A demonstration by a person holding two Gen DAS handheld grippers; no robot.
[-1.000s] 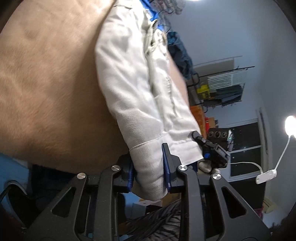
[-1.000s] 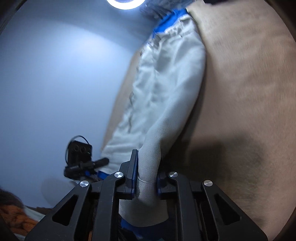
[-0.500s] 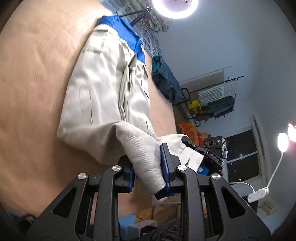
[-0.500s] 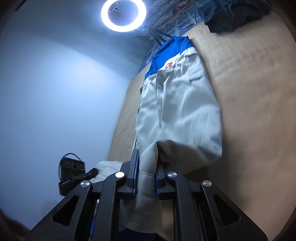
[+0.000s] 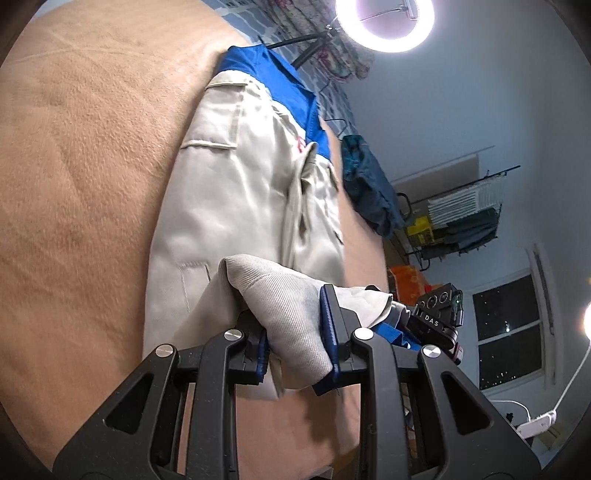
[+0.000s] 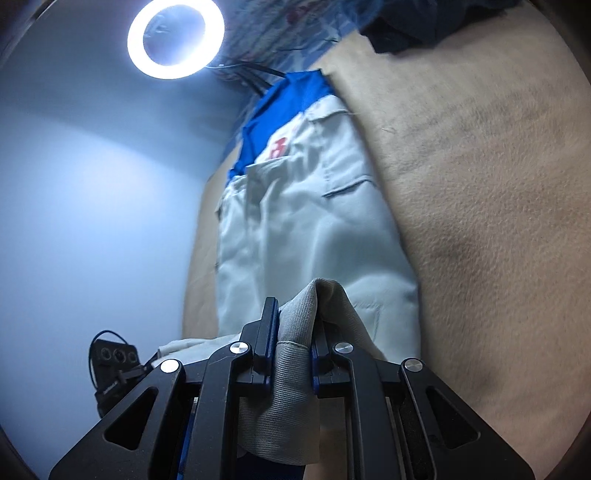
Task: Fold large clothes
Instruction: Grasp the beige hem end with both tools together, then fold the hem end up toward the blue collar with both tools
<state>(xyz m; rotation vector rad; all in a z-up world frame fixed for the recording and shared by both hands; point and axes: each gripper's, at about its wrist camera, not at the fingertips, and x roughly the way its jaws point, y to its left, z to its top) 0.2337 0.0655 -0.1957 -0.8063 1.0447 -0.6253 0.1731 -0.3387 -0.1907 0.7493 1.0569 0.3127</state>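
Observation:
A pale grey work jacket (image 5: 243,206) with a blue collar lies lengthwise on a tan blanket (image 5: 81,155). My left gripper (image 5: 297,338) is shut on a thick bunch of its hem cloth, lifted and doubled over the jacket's lower part. In the right wrist view the same jacket (image 6: 314,221) stretches away toward its blue collar, with a red mark near the chest pocket. My right gripper (image 6: 293,345) is shut on a fold of the grey hem there. The other gripper's camera block (image 5: 439,319) shows at right in the left wrist view.
A ring light (image 5: 384,22) hangs beyond the collar end. A dark teal garment (image 5: 369,188) lies on the blanket's far right side. Shelving with folded items (image 5: 461,214), a window (image 5: 509,328) and a desk lamp stand past the bed edge. The blanket (image 6: 480,184) spreads right of the jacket.
Both grippers have carried the hem toward the collar, so the lower part now doubles over the body. More of the collar and the ring light has come into view.

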